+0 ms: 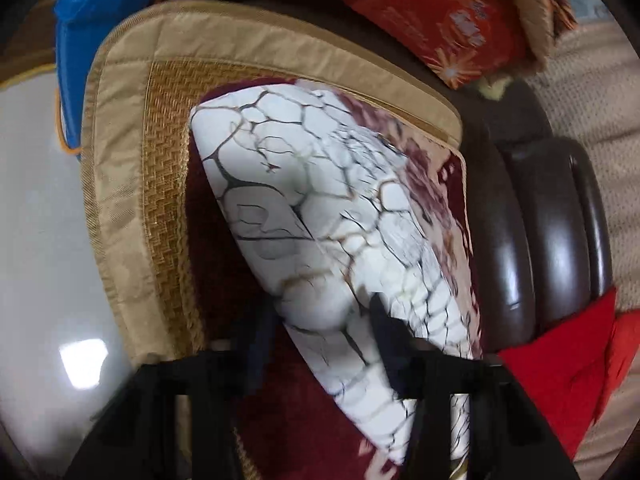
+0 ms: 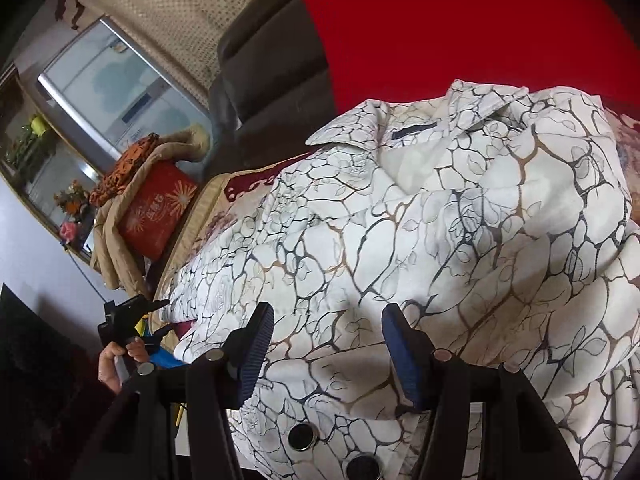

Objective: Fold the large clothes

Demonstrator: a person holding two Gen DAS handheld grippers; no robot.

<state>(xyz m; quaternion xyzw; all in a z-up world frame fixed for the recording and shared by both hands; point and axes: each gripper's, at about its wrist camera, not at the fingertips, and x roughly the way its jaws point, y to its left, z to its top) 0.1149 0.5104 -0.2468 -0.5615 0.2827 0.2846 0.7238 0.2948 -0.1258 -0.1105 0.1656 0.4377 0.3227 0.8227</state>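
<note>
A white shirt with a dark and gold cracked pattern [image 2: 460, 240] lies spread on a maroon floral seat cushion [image 1: 224, 280]; its collar points up toward a red cloth. In the left wrist view a folded edge of the shirt [image 1: 320, 208] runs down between my fingers. My left gripper [image 1: 316, 344] is open around that edge, blurred; it also shows small in the right wrist view [image 2: 160, 316], open at the shirt's far end. My right gripper [image 2: 326, 348] is open just above the shirt's front, near two dark buttons [image 2: 303, 436].
A tan woven seat mat [image 1: 132, 184] borders the cushion. A dark wooden armrest [image 1: 540, 232] runs along the right. A red cloth [image 2: 440, 20] lies beyond the collar. A red gift box [image 2: 156, 216] and a blue bag [image 1: 100, 20] stand nearby.
</note>
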